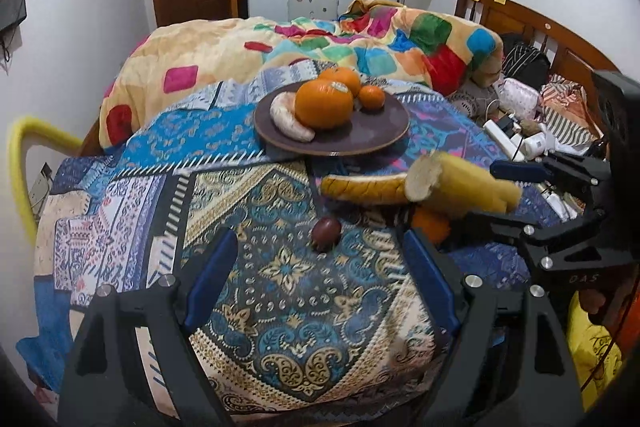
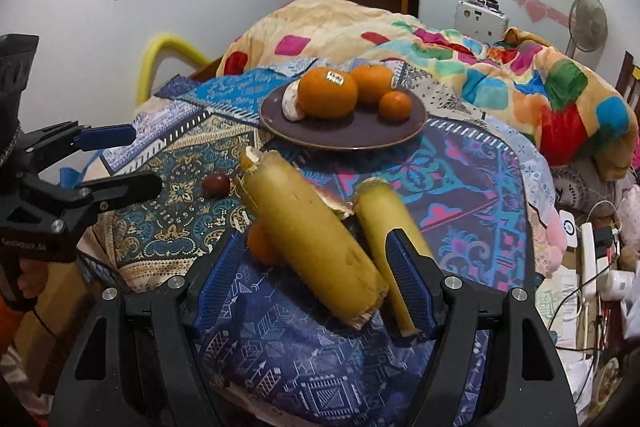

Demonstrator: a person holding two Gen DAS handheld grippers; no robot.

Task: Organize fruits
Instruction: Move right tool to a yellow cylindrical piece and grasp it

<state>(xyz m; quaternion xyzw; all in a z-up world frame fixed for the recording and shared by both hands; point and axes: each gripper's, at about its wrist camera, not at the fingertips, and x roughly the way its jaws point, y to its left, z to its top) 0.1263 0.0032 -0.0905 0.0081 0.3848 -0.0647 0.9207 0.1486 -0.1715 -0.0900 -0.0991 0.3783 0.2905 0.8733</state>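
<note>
Left tongs (image 1: 316,255): the jaws stand wide and hold nothing, hovering over the patterned bedspread (image 1: 280,307). A dark round fruit (image 1: 326,231) lies on the cloth just ahead of the gap between the left fingertips. This is the loose piece nearest the left tongs. To its right a long yellow-brown stalk piece (image 1: 360,191) lies flat, with its long axis across the left view. A small orange (image 2: 262,243) sits beside it, partly under the stalks. Right tongs (image 2: 314,267): the jaws stand wide around two yellow stalk sections. The thick section (image 2: 312,227) runs diagonally, its near end between the pads and its far end pointing up-left toward the plate. The thin section (image 2: 380,211) lies against the right-hand pad. The left-hand pad is clear of the thick section, so I judge that no firm clamp is made. Whether the sections rest on the cloth or on the fingers cannot be told. Container: a dark round plate (image 1: 372,131) sits beyond all loose pieces, straight ahead of both tongs. Its contents are a peeled pale citrus piece (image 1: 286,119), a large orange (image 1: 324,105), a second orange (image 1: 340,77) behind it, and a small mandarin (image 1: 372,97). The right half of the plate is bare. Any transfer runs forward and away from me.
</note>
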